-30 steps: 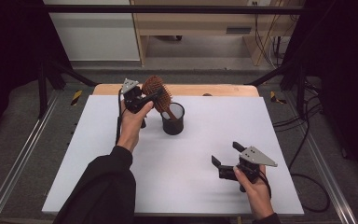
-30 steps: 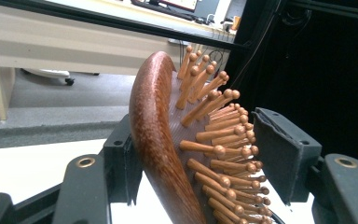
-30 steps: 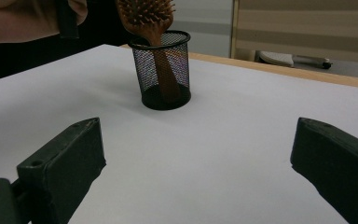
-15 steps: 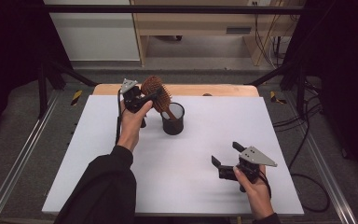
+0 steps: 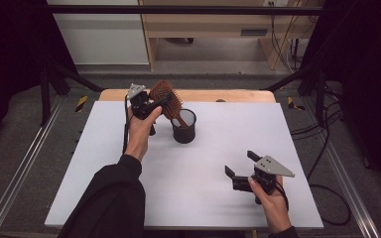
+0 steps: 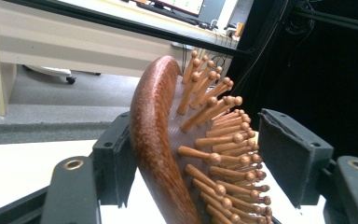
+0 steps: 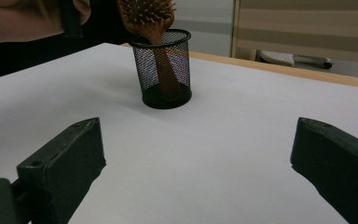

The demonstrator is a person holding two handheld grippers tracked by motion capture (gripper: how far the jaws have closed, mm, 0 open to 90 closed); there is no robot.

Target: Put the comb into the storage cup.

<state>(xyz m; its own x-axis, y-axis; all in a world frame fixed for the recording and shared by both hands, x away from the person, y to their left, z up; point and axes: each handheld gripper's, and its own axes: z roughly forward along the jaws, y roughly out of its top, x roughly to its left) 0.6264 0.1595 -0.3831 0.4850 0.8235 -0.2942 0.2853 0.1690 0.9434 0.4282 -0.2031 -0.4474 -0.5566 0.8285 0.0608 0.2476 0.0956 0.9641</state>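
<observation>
White table [image 5: 104, 163], hairbrush [image 5: 166, 96] in mesh cup [image 5: 184, 130], left claw [image 5: 155, 106] loosening.

left gripper [image 5: 151, 106] at hairbrush [image 5: 166, 96] head | handle in mesh cup [image 5: 184, 127] | right gripper [image 5: 241, 171] apart, fingers spread

A white table top [image 5: 129, 163] carries one black mesh cup [image 5: 184, 127], standing upright toward the far edge, where a strip of bare wood [image 5: 238, 95] runs just behind the cup.

Your hairbrush [image 6: 154, 140] is smooth, shiny brown wood with wooden pins. The cup [image 7: 163, 70] is black wire mesh. The table [image 5: 228, 148] looks white and matt.
</observation>
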